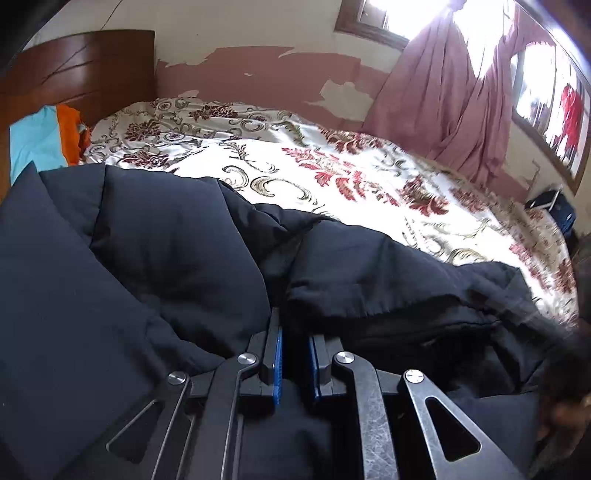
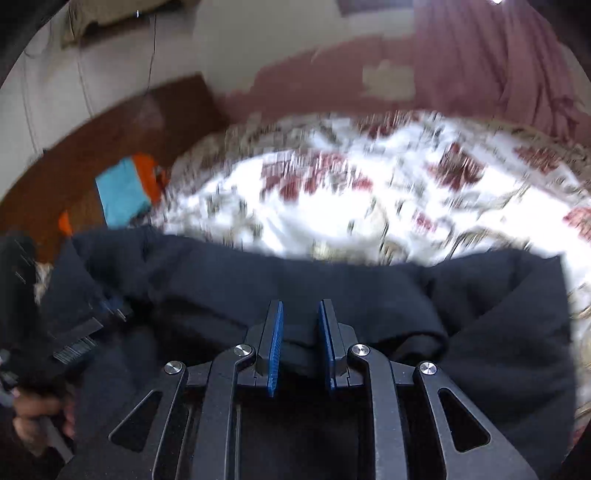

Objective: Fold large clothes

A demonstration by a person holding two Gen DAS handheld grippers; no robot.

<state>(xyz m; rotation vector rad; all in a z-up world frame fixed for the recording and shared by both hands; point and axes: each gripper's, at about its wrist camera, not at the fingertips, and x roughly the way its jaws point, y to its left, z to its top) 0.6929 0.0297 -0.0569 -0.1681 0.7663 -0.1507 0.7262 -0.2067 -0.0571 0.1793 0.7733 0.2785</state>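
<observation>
Jacket: a large dark navy padded jacket (image 1: pixel 177 236) lay rumpled across the near part of the bed, filling the lower half of both wrist views.
Left gripper: the left gripper (image 1: pixel 295 332) sat low on the jacket, its blue pads (image 1: pixel 279 354) drawn close with a narrow gap; dark cloth lay between and under them, but whether they pinched it could not be told.
Right gripper: the right gripper (image 2: pixel 301 317) pointed down at the jacket with a slightly wider gap; a fold of navy cloth sat between its blue pads (image 2: pixel 275 343), and whether they pressed on it could not be told.
Hand: in the right wrist view a person's hand (image 2: pixel 37 417) showed at the lower left, on the handle of the other gripper.
Jacket edge: the far edge ran across the bed from left to right, touching the bedspread.
Surface: a white bedspread (image 1: pixel 332 177) with red and gold floral print covered the bed, bare beyond the jacket to the wall.
Left side: folded blue and orange cloth (image 1: pixel 40 136) lay by the wooden headboard (image 1: pixel 81 70).
Wall: a cream and pink wall with peeling paint (image 1: pixel 266 70) bounded the far side.
Right side: pink curtains (image 1: pixel 450 92) hung by bright windows (image 1: pixel 391 14); a dark blue object (image 1: pixel 554 206) sat at the far right edge of the bed.
</observation>
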